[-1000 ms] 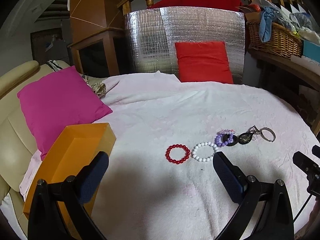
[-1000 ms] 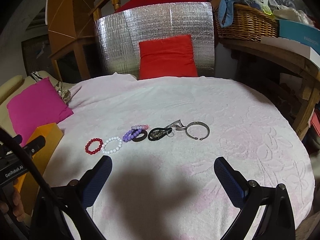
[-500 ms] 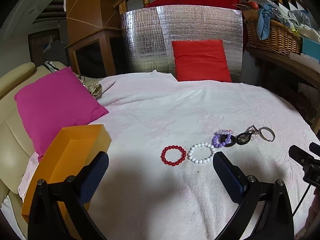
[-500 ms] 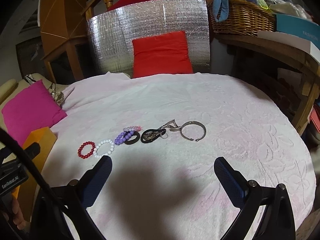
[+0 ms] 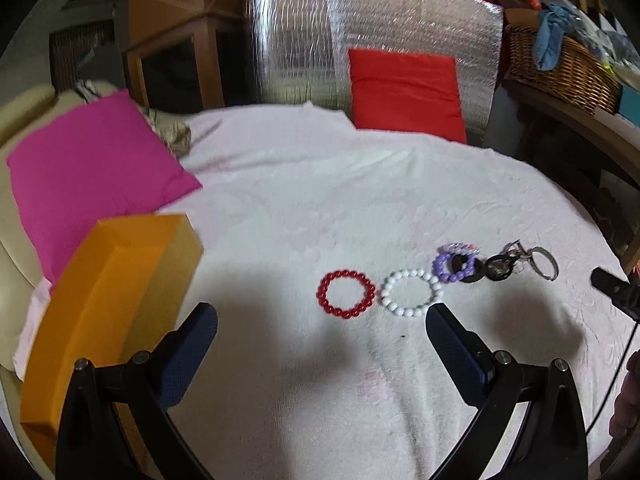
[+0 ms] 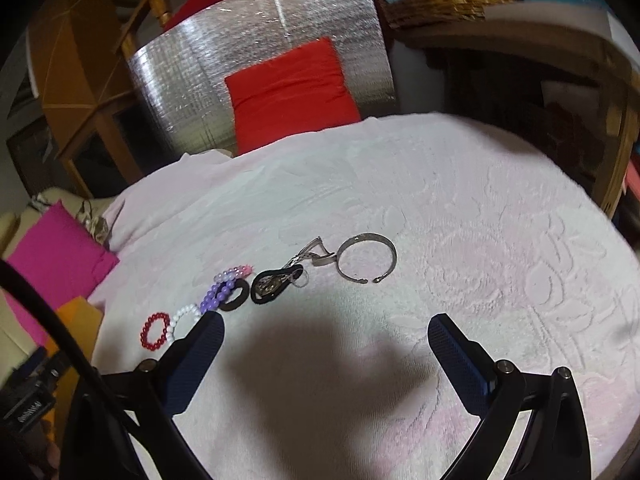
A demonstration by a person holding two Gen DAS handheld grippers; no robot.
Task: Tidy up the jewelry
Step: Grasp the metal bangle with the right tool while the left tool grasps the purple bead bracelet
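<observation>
A row of jewelry lies on the pale pink bedspread [image 5: 360, 184]: a red bead bracelet [image 5: 346, 293], a white bead bracelet [image 5: 411, 293], a purple bead bracelet [image 5: 455, 266] over a black ring, a black band [image 6: 275, 283] with a metal clasp, and a silver cuff bangle [image 6: 367, 257]. An open orange box [image 5: 108, 296] stands at the left. My left gripper [image 5: 320, 340] is open and empty, just short of the red and white bracelets. My right gripper [image 6: 325, 340] is open and empty, short of the black band and the cuff.
A pink cushion [image 5: 88, 168] lies behind the orange box. A red cushion [image 5: 404, 92] leans on a silver foil panel [image 5: 304, 36] at the back. A wicker basket [image 5: 560, 68] sits on a wooden shelf at the right.
Both grippers have moved forward and lower toward the row of jewelry, which now looks larger. The right gripper has also tilted. No item has moved.
</observation>
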